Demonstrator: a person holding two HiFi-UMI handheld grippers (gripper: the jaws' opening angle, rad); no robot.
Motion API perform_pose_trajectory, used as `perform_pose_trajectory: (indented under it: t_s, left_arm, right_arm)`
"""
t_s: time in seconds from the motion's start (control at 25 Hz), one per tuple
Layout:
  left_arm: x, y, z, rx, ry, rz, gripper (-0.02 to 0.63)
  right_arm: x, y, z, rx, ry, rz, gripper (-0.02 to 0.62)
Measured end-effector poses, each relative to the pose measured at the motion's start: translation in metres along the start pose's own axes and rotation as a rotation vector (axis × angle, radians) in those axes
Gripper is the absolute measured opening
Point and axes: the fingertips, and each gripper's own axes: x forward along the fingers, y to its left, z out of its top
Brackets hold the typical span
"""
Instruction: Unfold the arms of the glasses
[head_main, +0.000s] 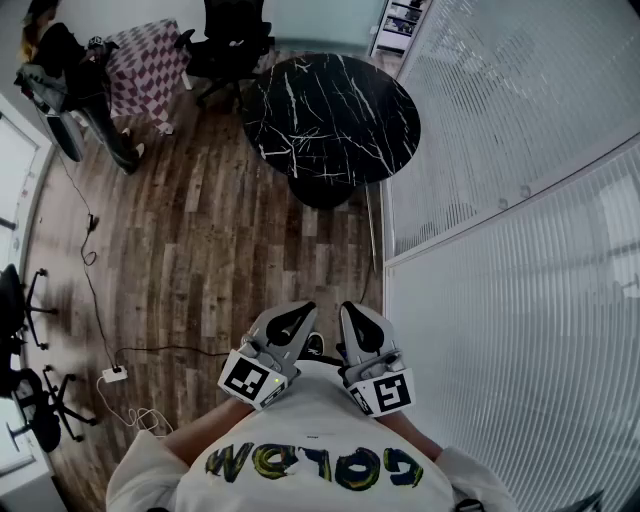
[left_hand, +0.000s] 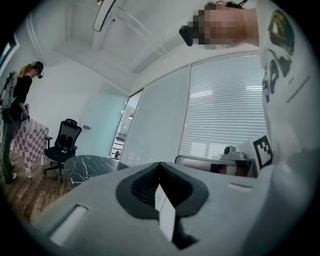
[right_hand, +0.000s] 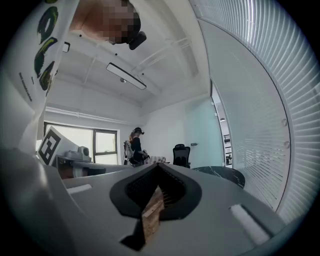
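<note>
No glasses show in any view. Both grippers are held level and close to my chest, side by side above the wooden floor. The left gripper has its jaws closed tip to tip with nothing between them, as the left gripper view also shows. The right gripper is likewise shut and empty in the right gripper view. A round black marble table stands a few steps ahead; nothing is visible on its top. The same table shows beyond the left jaws and, as the table, beyond the right jaws.
A ribbed glass partition runs along the right. A black office chair and a checkered-cloth table stand at the back, with a person beside them. A power strip and cables lie on the floor at left.
</note>
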Motion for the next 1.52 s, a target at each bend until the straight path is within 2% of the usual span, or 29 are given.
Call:
perform_pose_trajectory:
  t_s: [0.52,1.2,1.52]
  left_arm:
    - [0.010,-0.017,-0.004,0.007,0.000,0.010,0.002]
    - [0.044,-0.069,-0.028,-0.018,0.035,0.031,0.002]
    - [0.058,-0.062,-0.030,-0.011,0.041,0.052,0.002]
  right_arm:
    - [-0.017,-0.010,0.007,0.002,-0.037,0.018,0.002]
    - [-0.065,-0.055,-0.005,0.001,0.005,0.010,0.002]
    - [-0.059,-0.067,-0.006,0.036,-0.013,0.027,0.002]
